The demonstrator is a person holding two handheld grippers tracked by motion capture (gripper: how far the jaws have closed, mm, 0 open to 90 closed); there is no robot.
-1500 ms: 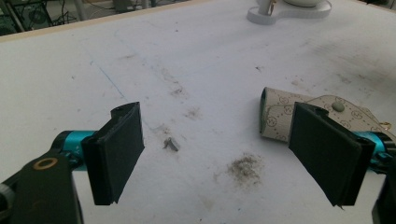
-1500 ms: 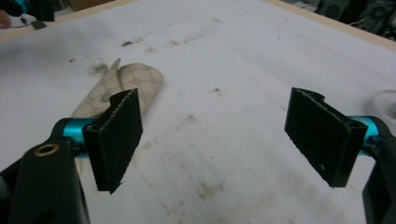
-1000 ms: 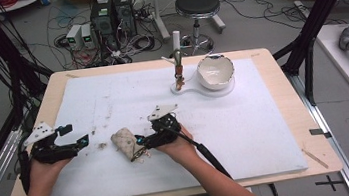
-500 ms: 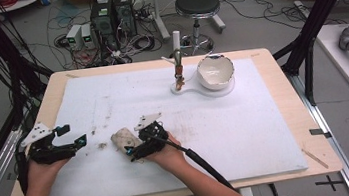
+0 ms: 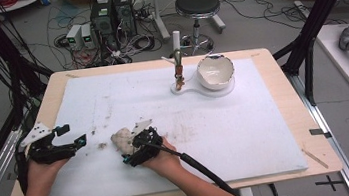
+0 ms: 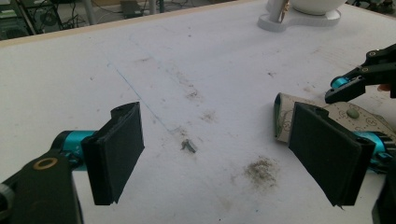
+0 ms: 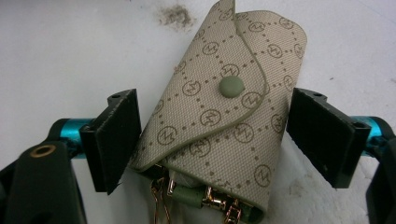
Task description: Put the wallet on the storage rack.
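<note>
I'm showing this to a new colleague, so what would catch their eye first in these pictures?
Probably the beige monogram key pouch lying on the white table, snapped shut, between the open jaws of the right tool, with gold hooks poking out of its near end. Next, the left tool, open over dirt specks, and the broken white bowl at the far edge.

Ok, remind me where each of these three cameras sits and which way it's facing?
High view: above the person's side, looking forward and down on the table; both forearms, left gripper and right gripper show.
Left gripper view: on the left gripper, facing across the table; its open fingers show.
Right gripper view: on the right gripper, looking down at the key pouch between its open fingers.
All three share the key pouch.
</note>
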